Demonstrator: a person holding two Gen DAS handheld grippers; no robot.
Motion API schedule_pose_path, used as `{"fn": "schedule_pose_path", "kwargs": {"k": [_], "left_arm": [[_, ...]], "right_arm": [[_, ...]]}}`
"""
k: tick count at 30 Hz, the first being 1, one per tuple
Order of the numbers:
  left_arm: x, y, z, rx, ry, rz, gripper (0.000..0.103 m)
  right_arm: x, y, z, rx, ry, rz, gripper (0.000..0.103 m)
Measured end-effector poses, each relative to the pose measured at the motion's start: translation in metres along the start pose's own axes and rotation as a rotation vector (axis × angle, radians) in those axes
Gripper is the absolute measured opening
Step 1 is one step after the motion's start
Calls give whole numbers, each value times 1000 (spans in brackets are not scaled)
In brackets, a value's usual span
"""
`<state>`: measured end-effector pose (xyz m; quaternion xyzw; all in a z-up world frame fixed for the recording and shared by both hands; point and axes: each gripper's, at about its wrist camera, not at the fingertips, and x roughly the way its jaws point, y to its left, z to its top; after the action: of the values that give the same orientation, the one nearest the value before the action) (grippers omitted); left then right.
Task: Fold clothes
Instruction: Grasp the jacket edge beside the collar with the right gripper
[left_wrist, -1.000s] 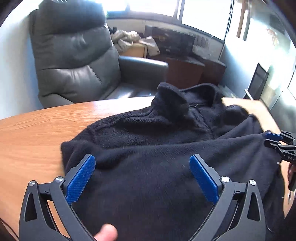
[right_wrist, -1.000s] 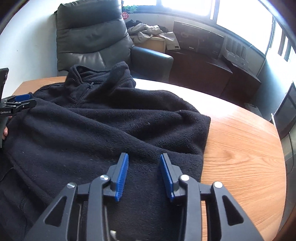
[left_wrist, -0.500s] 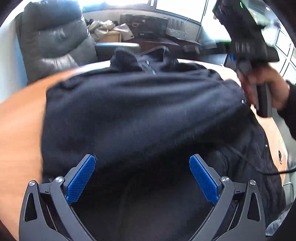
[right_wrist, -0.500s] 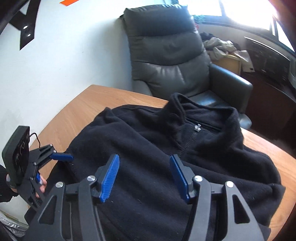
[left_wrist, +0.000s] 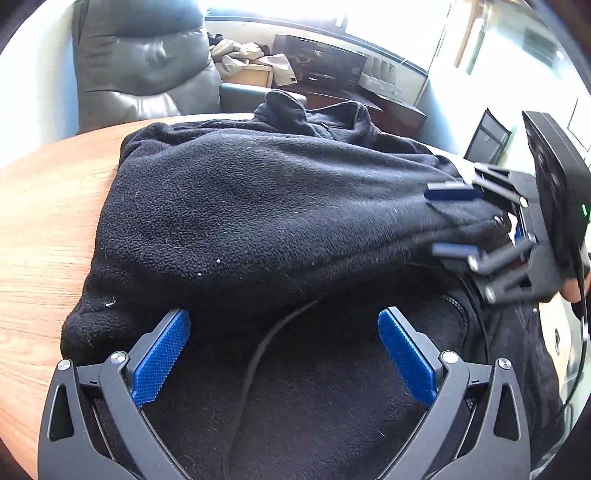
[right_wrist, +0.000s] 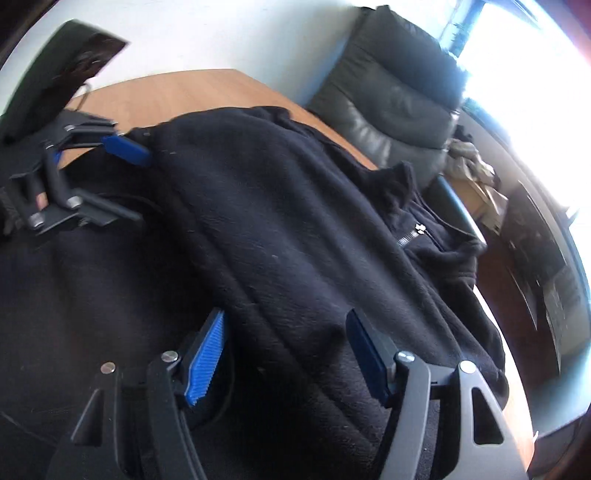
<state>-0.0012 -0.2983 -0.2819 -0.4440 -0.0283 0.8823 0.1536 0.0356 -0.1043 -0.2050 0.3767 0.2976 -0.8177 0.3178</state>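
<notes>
A black fleece jacket with a zip collar lies on the wooden table, its near hem hanging over the front edge. It also fills the right wrist view, zip at the right. My left gripper is open, its jaws either side of the near hem at the left. My right gripper is open, jaws wide around the hem's right part; it shows in the left wrist view. The left gripper shows in the right wrist view.
A grey leather armchair stands behind the table. Dark cabinets and a box with cloth sit under the bright window. A black cable runs over the dark fabric near me. A dark monitor stands at the right.
Both grippers have dropped back to the near hem from above the jacket. The right gripper has opened wider and now straddles the hem. The jacket's lower half looks folded up.
</notes>
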Motion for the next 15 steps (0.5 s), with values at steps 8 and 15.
{"fn": "schedule_pose_path", "kwargs": {"k": [8,15], "left_arm": [[-6,-15,-4,33,-6,-38,103],[-3,-50,-1,117,-15,-105,103]], "right_arm": [[-29,-14,7,92,-109,-135,49],[2,-17,10,89,-15,-69,13]]}}
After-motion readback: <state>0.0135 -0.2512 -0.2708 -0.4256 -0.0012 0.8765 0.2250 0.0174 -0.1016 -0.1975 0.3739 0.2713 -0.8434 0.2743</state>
